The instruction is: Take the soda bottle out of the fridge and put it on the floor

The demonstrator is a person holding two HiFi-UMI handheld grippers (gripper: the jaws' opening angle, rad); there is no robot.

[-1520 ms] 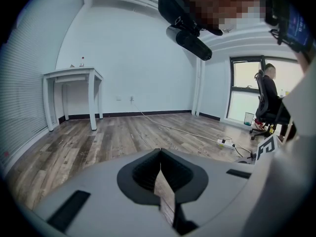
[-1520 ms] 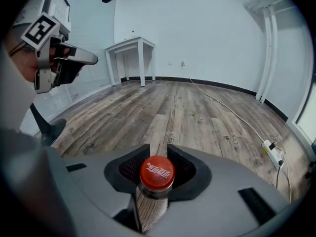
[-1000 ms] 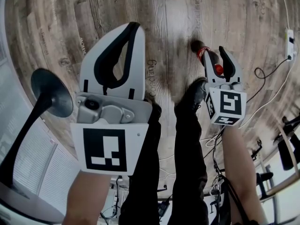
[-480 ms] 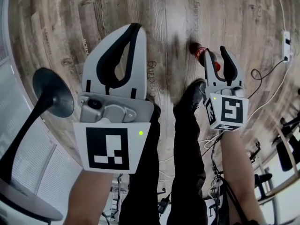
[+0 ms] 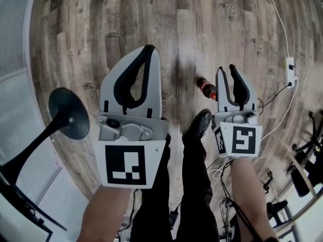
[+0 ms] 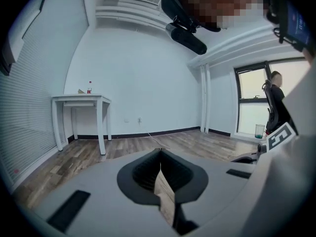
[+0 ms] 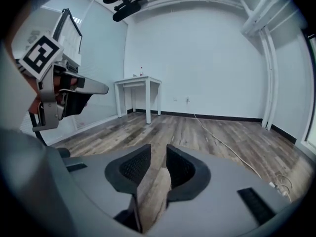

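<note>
The soda bottle point(image 5: 204, 86), dark with a red label, stands on the wooden floor point(image 5: 166, 19) just in front of the person's shoe. My right gripper point(image 5: 227, 69) hangs above and to the right of it and hides part of it. Its jaws have just been closing, but a gap remains and nothing is between them. The right gripper view shows the same gap point(image 7: 158, 149) with only floor behind. My left gripper point(image 5: 150, 51) is held over bare floor, its tips together and empty, and they also meet in its own view point(image 6: 159, 153).
A black round stand base point(image 5: 69, 113) sits on the floor at the left. A white power strip point(image 5: 289, 64) with cables lies at the right. The person's legs and shoe point(image 5: 201, 123) are below the grippers. A white table point(image 6: 81, 100) stands against the far wall.
Both grippers have risen away from the floor. The right jaws, which stood around the bottle's cap, have come off it and narrowed. The bottle stays on the floor.
</note>
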